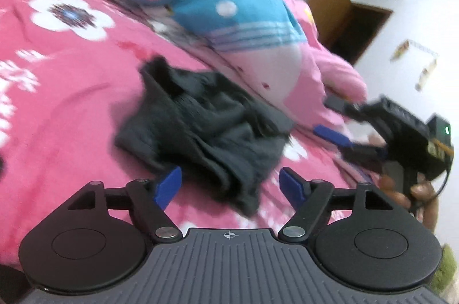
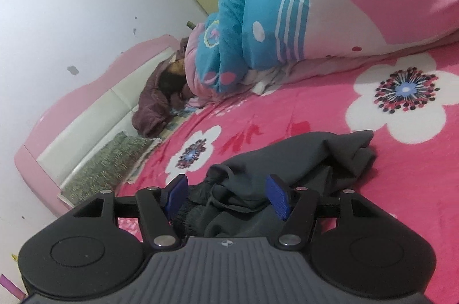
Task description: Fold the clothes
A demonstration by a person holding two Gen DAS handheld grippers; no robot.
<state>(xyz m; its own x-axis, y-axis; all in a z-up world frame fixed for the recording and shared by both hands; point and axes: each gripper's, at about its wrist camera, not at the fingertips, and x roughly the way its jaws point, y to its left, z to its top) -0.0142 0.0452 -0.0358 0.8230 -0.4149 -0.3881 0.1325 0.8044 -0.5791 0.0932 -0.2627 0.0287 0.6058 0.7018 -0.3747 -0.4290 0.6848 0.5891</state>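
Lying crumpled on a pink flowered bed (image 2: 330, 108), a dark grey garment (image 1: 206, 131) sits between the left gripper (image 1: 231, 185) and right gripper (image 2: 226, 193), both with jaws wide and holding nothing.

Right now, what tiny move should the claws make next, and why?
Probably close the right claw on the crumpled dark gray garment. It is open with cloth between its fingers, so gripping lets it pull the garment flat on the pink floral blanket.
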